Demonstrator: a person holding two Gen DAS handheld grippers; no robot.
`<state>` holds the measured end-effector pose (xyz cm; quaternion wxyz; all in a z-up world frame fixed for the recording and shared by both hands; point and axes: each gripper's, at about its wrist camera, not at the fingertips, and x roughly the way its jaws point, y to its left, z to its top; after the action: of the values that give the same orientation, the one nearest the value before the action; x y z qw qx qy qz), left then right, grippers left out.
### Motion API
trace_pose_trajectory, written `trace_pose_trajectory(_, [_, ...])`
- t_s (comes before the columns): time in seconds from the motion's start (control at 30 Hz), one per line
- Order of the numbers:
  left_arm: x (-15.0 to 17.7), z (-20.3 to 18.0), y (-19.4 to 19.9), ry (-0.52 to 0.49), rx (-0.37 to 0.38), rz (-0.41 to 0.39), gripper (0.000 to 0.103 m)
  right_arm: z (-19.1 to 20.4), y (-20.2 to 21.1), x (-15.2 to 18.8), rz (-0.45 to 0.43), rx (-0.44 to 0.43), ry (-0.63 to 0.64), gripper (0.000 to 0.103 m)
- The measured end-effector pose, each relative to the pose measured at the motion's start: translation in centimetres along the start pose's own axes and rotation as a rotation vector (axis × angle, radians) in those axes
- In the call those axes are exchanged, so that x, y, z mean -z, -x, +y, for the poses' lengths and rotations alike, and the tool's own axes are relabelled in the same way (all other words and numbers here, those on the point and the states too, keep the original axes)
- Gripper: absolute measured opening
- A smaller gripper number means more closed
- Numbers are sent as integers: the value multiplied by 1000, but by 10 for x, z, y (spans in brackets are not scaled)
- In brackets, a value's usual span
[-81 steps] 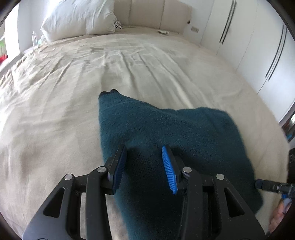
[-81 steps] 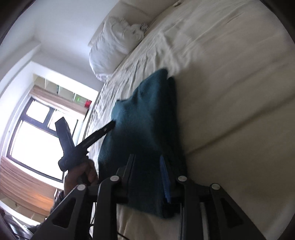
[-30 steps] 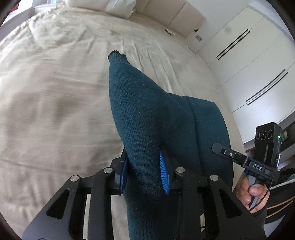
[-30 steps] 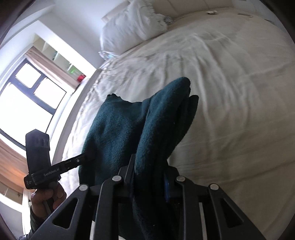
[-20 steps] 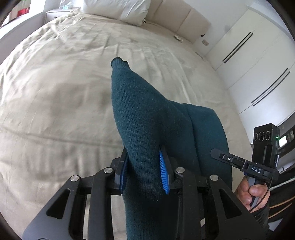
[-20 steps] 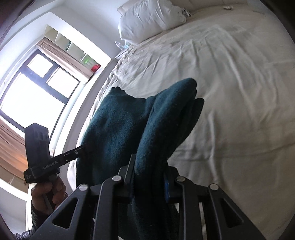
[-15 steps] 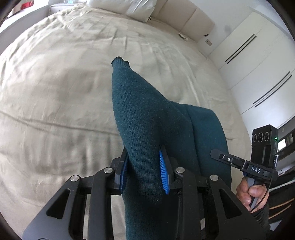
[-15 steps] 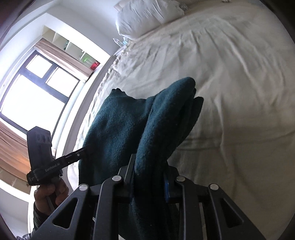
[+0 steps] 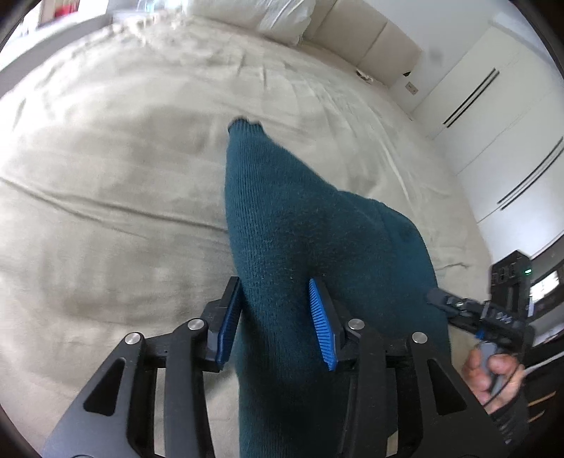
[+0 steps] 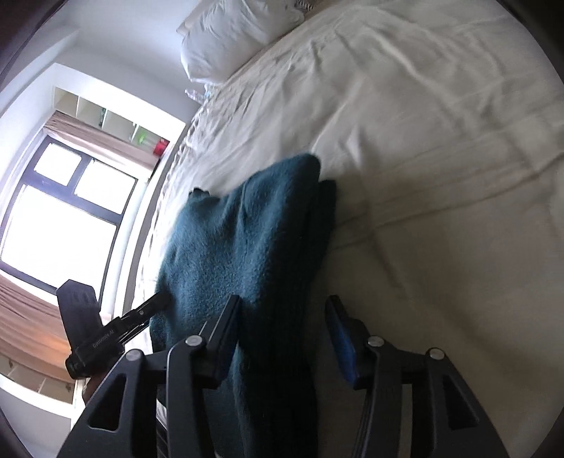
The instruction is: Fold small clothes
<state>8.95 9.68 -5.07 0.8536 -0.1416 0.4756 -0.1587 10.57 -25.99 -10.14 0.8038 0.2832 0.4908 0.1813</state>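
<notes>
A: As the dark teal knitted garment (image 9: 299,246) is being laid down on the bed (image 9: 105,197), where is it held?

B: It is draped doubled over the cream sheet, its near edge lying between the jaws of both tools. The left gripper (image 9: 278,320) has just been opening; its blue pads stand apart, with the fabric between them and barely touched. The right gripper (image 10: 285,327) has also just been opening; its jaws are spread wide, the cloth resting against the left finger only.

A: How is the release best done?

B: It is judged that the jaws should be opened fully before anything is drawn back, so that the knit is not snagged on the ribbed pads. The tools should then be withdrawn low and straight, so the fold is not dragged out of line.

A: Are any containers seen?

B: None is seen; only a pillow (image 10: 239,31) lies at the head of the bed.
</notes>
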Motion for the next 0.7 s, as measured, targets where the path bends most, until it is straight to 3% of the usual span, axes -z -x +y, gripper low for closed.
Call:
trace_pose_trajectory(0.13, [10, -25, 46, -92, -80, -133, 51, 12, 35, 6, -75, 63, 49, 55])
trace_pose_trajectory(0.37, [43, -76, 145, -226, -278, -440, 98, 49, 96, 33, -229, 176, 159, 69])
trace_pose_trajectory(0.53, [77, -106, 214, -275, -363, -675, 103, 90, 135, 65, -352, 272, 273, 96])
trace_pose_trajectory(0.6, [86, -112, 232, -262, -402, -693, 103, 105, 150, 77, -409, 300, 301, 103])
trace_pose_trajectory(0.7, [89, -119, 247, -262, -371, -639, 103, 128, 168, 90, -469, 311, 340, 103])
